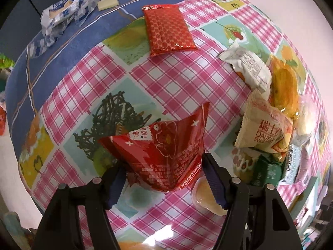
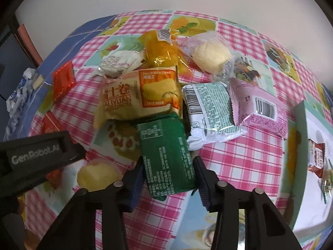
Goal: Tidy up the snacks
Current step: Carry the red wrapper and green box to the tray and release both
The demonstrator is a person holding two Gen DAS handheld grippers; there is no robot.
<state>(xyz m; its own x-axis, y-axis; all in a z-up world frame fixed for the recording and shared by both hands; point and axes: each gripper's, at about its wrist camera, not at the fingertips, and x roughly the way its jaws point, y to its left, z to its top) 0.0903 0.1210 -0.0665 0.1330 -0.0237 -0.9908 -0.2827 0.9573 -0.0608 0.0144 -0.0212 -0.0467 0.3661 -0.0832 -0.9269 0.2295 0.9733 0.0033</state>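
Both grippers have a snack in hand, so the step looks like the carry stage of sorting: pick-up done, placement not yet made. The left gripper (image 1: pixel 164 175) is clenched on a red pouch (image 1: pixel 164 152), its blue pads pressing the crumpled lower part from both sides while the top corner sticks up free above the table (image 1: pixel 177 79). The right gripper (image 2: pixel 168 179) grasps a green packet (image 2: pixel 166 156) by its near end; the far end points at the pile in the middle of the table, and whether it rests on the cloth or hangs just above it cannot be told. That pile holds a swiss roll pack (image 2: pixel 139 95), an orange bag (image 2: pixel 160 52), a white bun (image 2: pixel 212 56), a mint-and-white pack (image 2: pixel 210 112) and a pink pack (image 2: pixel 260 110), all touching or overlapping. A flat red sachet (image 1: pixel 168 29) lies apart toward the far left edge, and a jelly cup (image 2: pixel 97 177) sits just beside the left gripper. At the right edge stands a white tray (image 2: pixel 312 125) with a small brown-red packet (image 2: pixel 316 156) in it, which is probably where sorted snacks go, though that is a guess. The next move would then call for swinging the green packet toward the tray, clearing its rim, and releasing it flat; the soft red pouch may slip or fold if the squeeze loosens early.
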